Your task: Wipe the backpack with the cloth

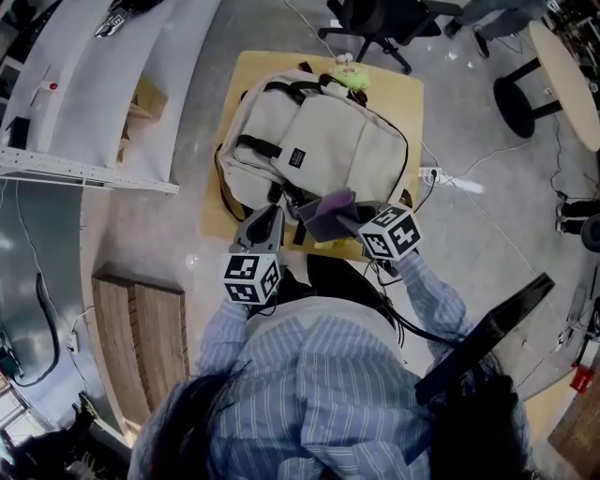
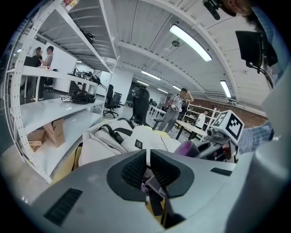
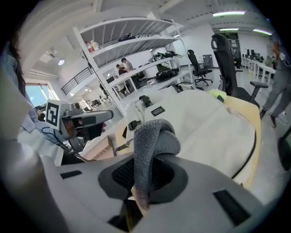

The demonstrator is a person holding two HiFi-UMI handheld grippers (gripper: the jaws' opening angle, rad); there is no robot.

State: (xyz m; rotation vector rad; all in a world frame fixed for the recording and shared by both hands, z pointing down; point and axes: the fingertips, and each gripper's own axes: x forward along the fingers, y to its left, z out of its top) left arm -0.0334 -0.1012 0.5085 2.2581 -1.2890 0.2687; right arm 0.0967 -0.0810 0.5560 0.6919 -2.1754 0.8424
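Note:
A beige backpack (image 1: pixel 319 150) lies flat on a small yellowish table (image 1: pixel 398 94). My right gripper (image 1: pixel 349 220) is at the pack's near edge, shut on a grey-purple cloth (image 1: pixel 328 214). In the right gripper view the cloth (image 3: pixel 152 141) loops up out of the jaws of that gripper (image 3: pixel 148 175), just short of the backpack (image 3: pixel 204 123). My left gripper (image 1: pixel 272 214) sits at the pack's near left corner. In the left gripper view its jaws (image 2: pixel 148 166) are shut, and a black strap (image 2: pixel 154 202) hangs out below them. The backpack (image 2: pixel 136 139) lies beyond.
A small green toy (image 1: pixel 349 75) sits at the table's far edge. White shelving (image 1: pixel 84 94) runs along the left, an office chair (image 1: pixel 375 23) stands behind the table, and a round table (image 1: pixel 567 75) is at the right. A cable and power strip (image 1: pixel 431 174) lie on the floor.

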